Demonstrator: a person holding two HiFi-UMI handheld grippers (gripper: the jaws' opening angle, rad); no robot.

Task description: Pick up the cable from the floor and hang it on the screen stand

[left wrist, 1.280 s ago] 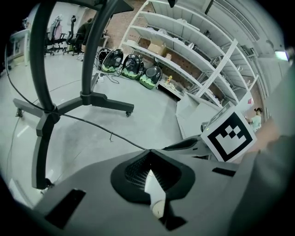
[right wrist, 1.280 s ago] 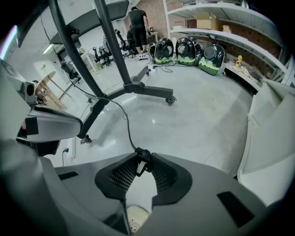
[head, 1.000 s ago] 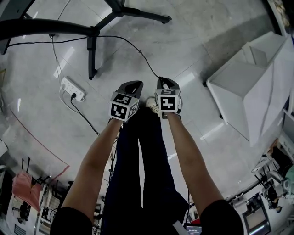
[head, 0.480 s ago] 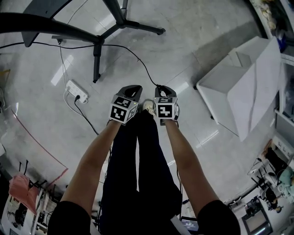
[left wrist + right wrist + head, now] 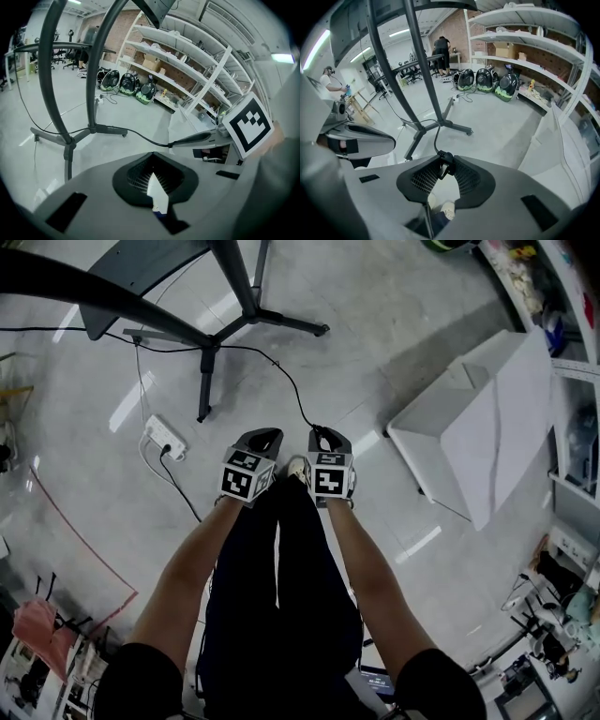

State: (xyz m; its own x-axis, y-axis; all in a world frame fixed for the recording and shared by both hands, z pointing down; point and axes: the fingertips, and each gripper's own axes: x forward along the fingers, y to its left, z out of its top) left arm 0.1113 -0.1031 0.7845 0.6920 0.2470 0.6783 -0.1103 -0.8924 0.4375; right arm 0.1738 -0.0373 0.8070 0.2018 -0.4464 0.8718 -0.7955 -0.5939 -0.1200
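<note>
A thin black cable (image 5: 284, 378) runs over the grey floor from the black screen stand (image 5: 246, 298) to my right gripper (image 5: 323, 434). That gripper is shut on the cable's plug end (image 5: 445, 165), pinched between its jaw tips. In the left gripper view the cable (image 5: 140, 138) trails from the right gripper's tip (image 5: 174, 144) towards the stand's foot (image 5: 70, 138). My left gripper (image 5: 262, 438) hangs beside the right one, jaw tips together (image 5: 152, 154), with nothing in it. The stand's legs (image 5: 440, 123) lie just ahead of both grippers.
A white power strip (image 5: 162, 436) with plugged cords lies on the floor at the left. A large white box (image 5: 483, 423) stands at the right. Shelving (image 5: 525, 61) lines the far wall, and my legs and shoes (image 5: 298, 468) are below the grippers.
Both grippers have risen a little in the head view, closer to the stand's base. The right gripper keeps its hold on the cable end.
</note>
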